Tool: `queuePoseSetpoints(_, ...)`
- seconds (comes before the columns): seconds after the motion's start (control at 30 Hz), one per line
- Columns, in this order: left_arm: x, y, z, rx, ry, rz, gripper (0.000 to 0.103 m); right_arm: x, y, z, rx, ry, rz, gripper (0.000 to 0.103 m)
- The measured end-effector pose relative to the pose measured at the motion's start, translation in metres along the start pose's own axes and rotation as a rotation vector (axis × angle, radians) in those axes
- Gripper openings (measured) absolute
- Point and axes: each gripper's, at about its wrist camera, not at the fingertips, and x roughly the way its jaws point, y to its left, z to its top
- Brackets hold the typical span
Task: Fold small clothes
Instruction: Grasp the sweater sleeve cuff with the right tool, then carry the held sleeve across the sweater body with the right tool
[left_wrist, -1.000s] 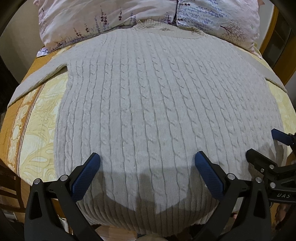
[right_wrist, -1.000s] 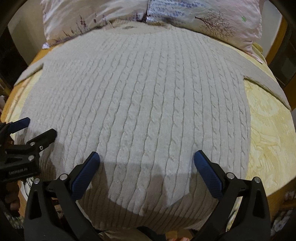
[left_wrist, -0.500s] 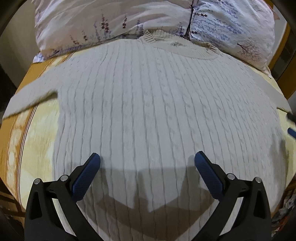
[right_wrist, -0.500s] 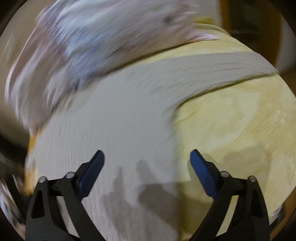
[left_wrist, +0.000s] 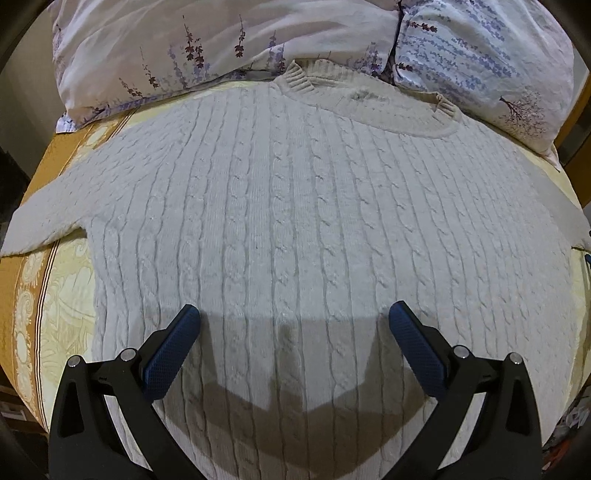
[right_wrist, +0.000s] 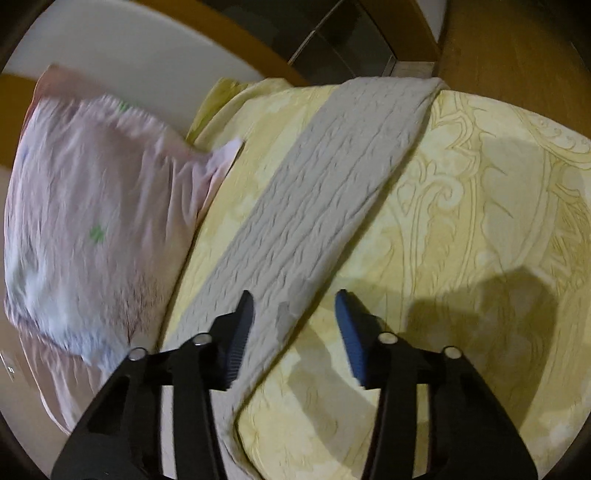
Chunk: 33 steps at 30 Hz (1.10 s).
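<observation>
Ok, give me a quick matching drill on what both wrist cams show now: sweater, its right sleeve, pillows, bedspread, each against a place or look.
Things:
1. cable-knit sweater
2. right sleeve
3. floral pillows
4. bedspread

Descriptions:
A. yellow, ornate pattern
B. lies between the open right gripper fingers
C. beyond the collar
D. spread flat under the open left gripper

Pairs: 1-D, 2-B, 3-C, 4-A
</observation>
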Motion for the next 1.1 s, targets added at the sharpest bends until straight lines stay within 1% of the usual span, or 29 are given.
queuePoseSetpoints(0.17,0.000,0.001,0.004,-0.005,0.002,0.003,0.102,0.013,0.005,0.013,0.001,-0.031,-0.022,0.030)
queuePoseSetpoints(0.23,0.001,0.004,0.004,-0.014,0.004,-0.005,0.102,0.012,0.005,0.011,-0.019,-0.037,-0.037,0.022)
queuePoseSetpoints(0.27,0.001,0.004,0.005,-0.018,0.005,-0.010,0.102,0.012,0.006,0.010,-0.032,-0.043,-0.044,0.015)
queuePoseSetpoints(0.3,0.002,0.005,0.005,-0.022,0.006,-0.014,0.102,0.012,0.007,0.010,-0.046,-0.048,-0.051,0.013)
queuePoseSetpoints(0.4,0.003,0.007,0.008,-0.033,0.009,-0.029,0.102,0.009,0.013,0.007,-0.087,-0.071,-0.057,0.010)
queuePoseSetpoints(0.53,0.003,0.010,0.011,-0.038,0.005,-0.037,0.102,-0.003,0.033,0.002,-0.185,-0.113,-0.053,0.010)
queuePoseSetpoints(0.67,0.001,0.010,0.013,-0.034,-0.009,-0.047,0.102,-0.020,0.066,-0.010,-0.301,-0.149,0.010,0.009)
queuePoseSetpoints(0.73,0.000,0.010,0.014,-0.036,-0.016,-0.049,0.102,-0.029,0.090,-0.024,-0.372,-0.156,0.074,0.009)
queuePoseSetpoints(0.8,-0.002,0.012,0.015,-0.044,-0.022,-0.064,0.102,-0.035,0.118,-0.046,-0.448,-0.141,0.149,0.009)
queuePoseSetpoints(0.9,-0.004,0.014,0.016,-0.065,-0.034,-0.085,0.102,-0.034,0.155,-0.090,-0.583,-0.084,0.231,0.009)
queuePoseSetpoints(0.97,-0.006,0.015,0.017,-0.075,-0.045,-0.106,0.102,-0.027,0.172,-0.120,-0.650,-0.034,0.264,0.009)
queuePoseSetpoints(1.03,-0.009,0.017,0.018,-0.085,-0.057,-0.129,0.102,-0.011,0.182,-0.154,-0.692,0.052,0.291,0.009)
queuePoseSetpoints(1.1,-0.012,0.017,0.015,-0.089,-0.070,-0.142,0.102,0.010,0.184,-0.183,-0.716,0.145,0.273,0.009)
